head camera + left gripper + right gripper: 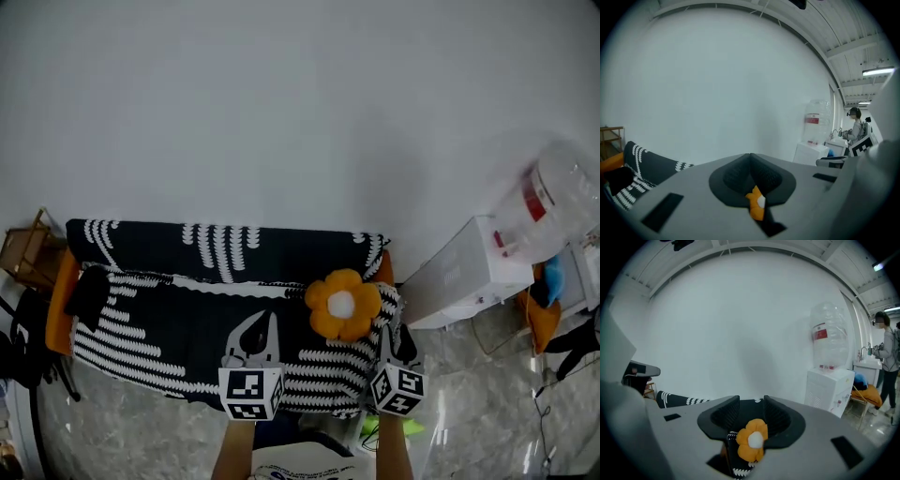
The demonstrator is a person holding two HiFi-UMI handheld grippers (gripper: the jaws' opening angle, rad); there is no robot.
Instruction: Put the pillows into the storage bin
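Pillow (pixel 343 305), an orange flower, rests on the sofa (pixel 159 323) just ahead and between the two grippers, nearer the right gripper (pixel 387 339), whose fingers (pixel 725 416) stand apart and empty, while the left gripper (pixel 264 328) is clenched on nothing.

Plush pillow (pixel 343 305), woven sofa cover (pixel 178 314) & glossy floor (pixel 131 433).

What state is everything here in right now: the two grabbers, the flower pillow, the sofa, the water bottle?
Left gripper: jaws together, holding nothing.
Right gripper: jaws apart, holding nothing.
Flower pillow: lying on the sofa, not held.
Sofa: covered by a black-and-white throw.
Water bottle: seated on top of its dispenser.
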